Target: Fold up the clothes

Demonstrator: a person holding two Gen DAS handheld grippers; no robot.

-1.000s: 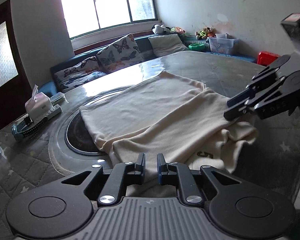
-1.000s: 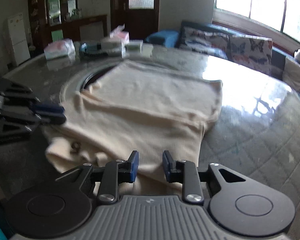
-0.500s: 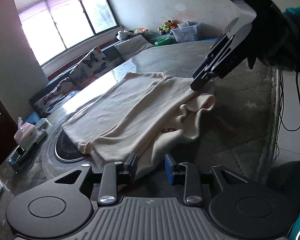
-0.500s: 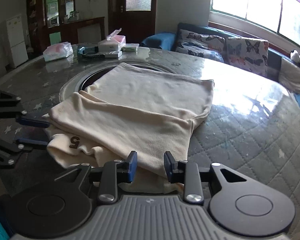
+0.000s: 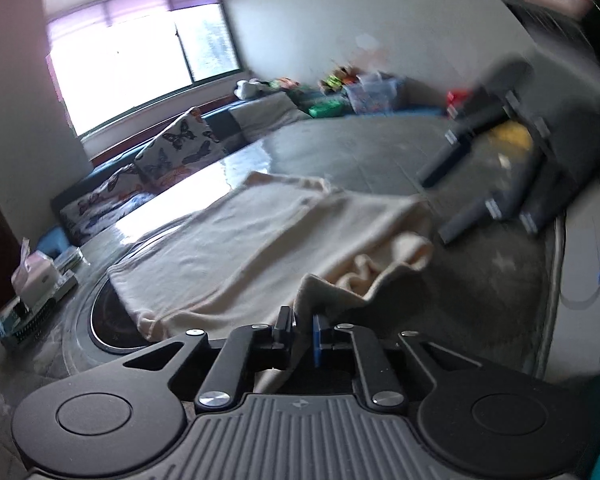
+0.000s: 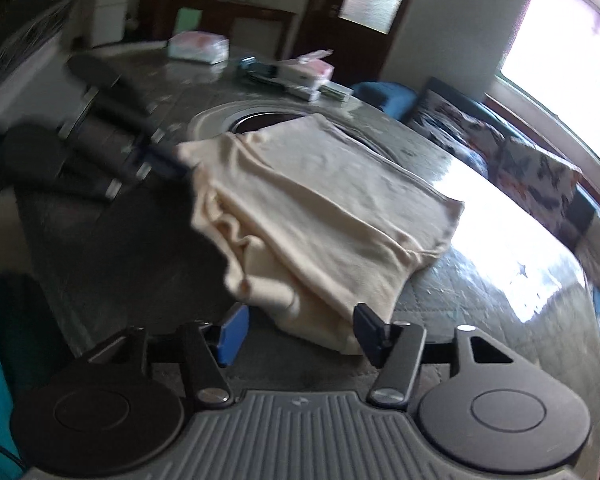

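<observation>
A cream garment [image 5: 284,236] lies partly folded on the round table [image 5: 500,280], its near end bunched. My left gripper [image 5: 300,330] is shut on a corner of the garment, and the cloth rises between its fingers. In the right wrist view this same gripper [image 6: 168,160] holds the garment [image 6: 320,208] at its left corner. My right gripper [image 6: 300,334] stands wide open at the garment's near end, with the bunched hem just ahead of its pads. In the left wrist view the right gripper [image 5: 434,208] is blurred and hovers by the garment's right edge.
The table carries a grey quilted cover and a dark round inset [image 5: 104,320] partly under the garment. Tissue boxes [image 6: 198,46] and small items [image 6: 300,74] sit at the far rim. A sofa with butterfly cushions [image 5: 180,144] runs under the window.
My left gripper has closed on the garment's corner and lifted it. The right gripper has opened wide and swung to the garment's bunched end. Both views are motion-blurred now.
</observation>
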